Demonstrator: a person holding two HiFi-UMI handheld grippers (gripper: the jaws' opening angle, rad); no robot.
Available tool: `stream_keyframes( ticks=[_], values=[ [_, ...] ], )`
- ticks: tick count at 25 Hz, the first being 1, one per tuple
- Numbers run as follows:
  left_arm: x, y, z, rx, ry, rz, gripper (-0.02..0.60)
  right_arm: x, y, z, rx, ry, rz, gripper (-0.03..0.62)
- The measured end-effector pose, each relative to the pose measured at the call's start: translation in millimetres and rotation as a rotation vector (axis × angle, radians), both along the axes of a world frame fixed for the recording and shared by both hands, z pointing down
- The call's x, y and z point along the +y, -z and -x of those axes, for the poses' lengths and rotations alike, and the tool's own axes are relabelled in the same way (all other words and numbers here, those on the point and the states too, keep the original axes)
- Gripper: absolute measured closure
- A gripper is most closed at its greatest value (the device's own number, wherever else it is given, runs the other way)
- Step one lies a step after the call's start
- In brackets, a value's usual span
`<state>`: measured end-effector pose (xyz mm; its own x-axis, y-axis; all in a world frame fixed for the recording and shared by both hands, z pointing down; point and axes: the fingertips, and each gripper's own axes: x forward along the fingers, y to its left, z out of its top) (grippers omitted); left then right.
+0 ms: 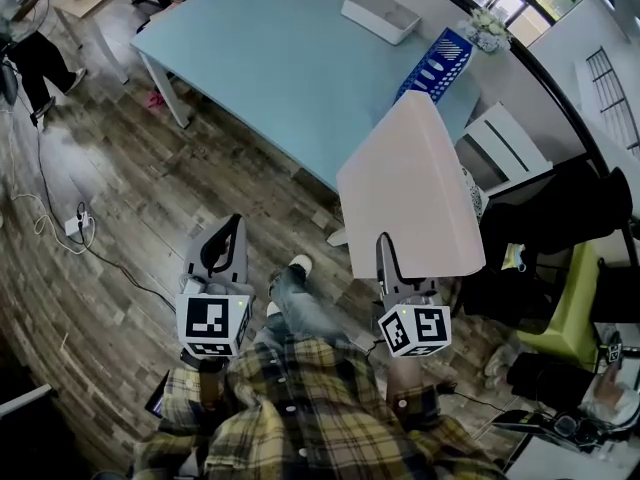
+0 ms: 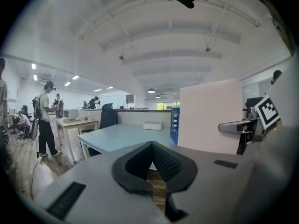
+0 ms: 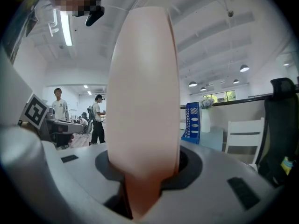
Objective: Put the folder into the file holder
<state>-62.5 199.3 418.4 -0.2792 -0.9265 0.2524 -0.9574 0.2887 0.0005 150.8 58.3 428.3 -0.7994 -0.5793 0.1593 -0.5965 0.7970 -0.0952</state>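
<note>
My right gripper is pinching the folder by its lower edge. The right gripper view shows both pads pressed on the pale pink cover, which rises straight up the middle of the frame. In the head view the folder stands right of centre, held in the air over the wooden floor, short of the light blue table. The blue file holder stands near the table's far edge in the upper right of that view, well apart from the folder, with a white box beyond it to the upper left. My left gripper sits at lower left with its jaws pressed together and nothing between them. I judge this to be the carry stage, with the insertion not yet begun. To do it well I would keep the grip firm, since a hold this low lets a tall folder sway or tip. I would bring it over the table with the cover upright and turn it in line with the holder's slot before lowering. The holder looks light enough to slide or topple if the folder catches its rim. I would bring the empty left gripper beside it to steady it, then lower the folder in edge first.
</note>
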Motion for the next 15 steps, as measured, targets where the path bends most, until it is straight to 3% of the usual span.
stream_keyframes(
  ticks=[7,15],
  values=[
    [-84,15,36,-0.022,-0.053,-0.029,0.589,-57,11,46,-0.027,-0.003,-0.010,0.436],
    [-167,32,54,-0.043,-0.111,-0.048,0.589,-115,19,69,-0.049,-0.015,-0.005,0.436]
  ],
)
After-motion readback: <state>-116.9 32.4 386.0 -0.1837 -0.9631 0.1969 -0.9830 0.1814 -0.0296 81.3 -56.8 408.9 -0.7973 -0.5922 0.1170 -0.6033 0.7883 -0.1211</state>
